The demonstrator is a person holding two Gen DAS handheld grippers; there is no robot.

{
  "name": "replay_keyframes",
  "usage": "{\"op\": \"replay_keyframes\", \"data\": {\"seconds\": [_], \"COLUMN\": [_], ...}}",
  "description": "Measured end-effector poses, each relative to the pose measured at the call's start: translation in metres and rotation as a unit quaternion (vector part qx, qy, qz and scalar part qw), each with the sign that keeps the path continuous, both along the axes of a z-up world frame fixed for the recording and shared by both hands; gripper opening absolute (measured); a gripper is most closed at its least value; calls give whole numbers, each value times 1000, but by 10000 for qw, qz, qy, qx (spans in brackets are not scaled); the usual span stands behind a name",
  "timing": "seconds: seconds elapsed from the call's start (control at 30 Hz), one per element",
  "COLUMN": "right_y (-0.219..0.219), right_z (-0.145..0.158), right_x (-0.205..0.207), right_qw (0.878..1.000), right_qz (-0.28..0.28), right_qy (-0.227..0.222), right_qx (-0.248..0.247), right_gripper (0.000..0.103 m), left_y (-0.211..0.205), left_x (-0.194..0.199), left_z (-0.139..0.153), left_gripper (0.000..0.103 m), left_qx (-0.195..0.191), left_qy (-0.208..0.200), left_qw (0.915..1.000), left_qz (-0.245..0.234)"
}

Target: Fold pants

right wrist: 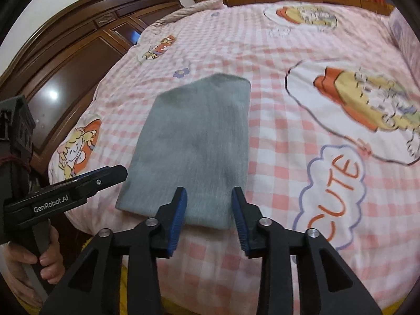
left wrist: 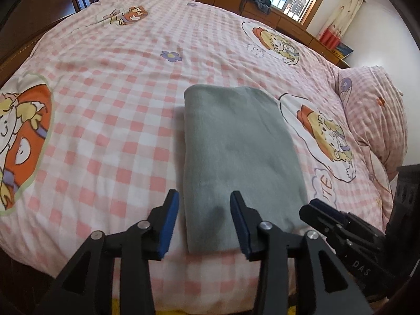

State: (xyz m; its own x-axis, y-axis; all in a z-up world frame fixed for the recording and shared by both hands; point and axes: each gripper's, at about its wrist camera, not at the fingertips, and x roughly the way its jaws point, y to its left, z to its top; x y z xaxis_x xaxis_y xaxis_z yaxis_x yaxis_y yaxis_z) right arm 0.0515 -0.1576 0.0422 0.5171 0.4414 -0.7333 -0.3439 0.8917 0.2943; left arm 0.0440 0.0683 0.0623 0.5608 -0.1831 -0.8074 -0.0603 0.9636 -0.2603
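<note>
Grey-green fleece pants are shown folded into a compact oblong on the bed, lying near its front edge with one short end almost at that edge and the long axis running toward the far side. Neither gripper is seen touching the cloth. The left gripper is held just above the near short end, its blue-padded fingers spread apart with nothing between them; the right gripper is held likewise over the near right corner of the bundle, fingers apart and empty. In the left view the right gripper's fingers appear from the side, beside that corner. A hand is seen around the left gripper's handle. Judged from the tidy outline, the folding is nearly or wholly complete, and the step in hand is taken to be either a last fold of the near end over the far end or a release and retreat; which one cannot be told. If a further fold is intended, both near corners should be pinched through all layers at once, lifted together and level, and carried straight along the long axis, so that the edges are laid flush. Fleece is thick and springy; a shallow pinch may catch only the top layer and open the stack. The soft quilt beneath may also be caught, so the fingers should be closed on the pants alone.
</note>
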Motion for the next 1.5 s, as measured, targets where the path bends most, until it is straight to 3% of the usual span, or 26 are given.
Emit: {"op": "replay_keyframes", "data": {"seconds": [0.17,0.67,1.2,1.5], "right_y": [-2,-16,-17,-12], "right_z": [10,-1,-33,-41], "right_x": [-12,-29,-19,-16], "right_qw": [9998,9982,9950,9937], "right_qz": [44,-218,-378,-352], "right_qy": [-159,-80,450,476], "right_qx": [-73,-549,-810,-954], "right_gripper": [55,63,65,68], "left_y": [-7,-30,-39,-41], "left_x": [-16,-38,-32,-27], "left_z": [6,-6,-38,-43], "left_gripper": [59,83,87,87], "left_qx": [93,203,421,529], "left_qy": [-28,181,564,600], "left_qw": [10000,9994,9975,9968], "left_qz": [-22,-192,-81,-53]}}
